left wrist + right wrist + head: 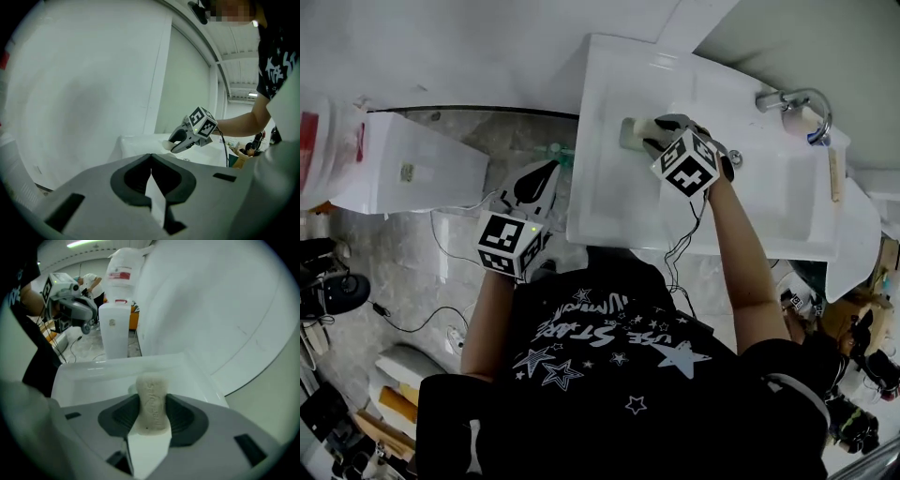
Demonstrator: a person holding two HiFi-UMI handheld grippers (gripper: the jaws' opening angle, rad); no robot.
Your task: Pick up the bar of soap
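Observation:
A pale beige bar of soap [151, 401] stands on edge between the dark pads of my right gripper [151, 414], which is shut on it. In the head view the right gripper [659, 131] is over the back left of the white sink [609, 187], with the soap [643, 126] sticking out of its tip just above a greenish patch on the ledge. The left gripper view shows the same soap [167, 145] held off the sink. My left gripper [536, 180] hangs left of the sink over the floor, its jaws [150, 161] shut and empty.
A chrome tap [794, 101] stands at the sink's back right. A white box-shaped unit [422, 161] stands on the floor to the left, with cables [441, 248] trailing across the tiles. A white wall rises right behind the sink.

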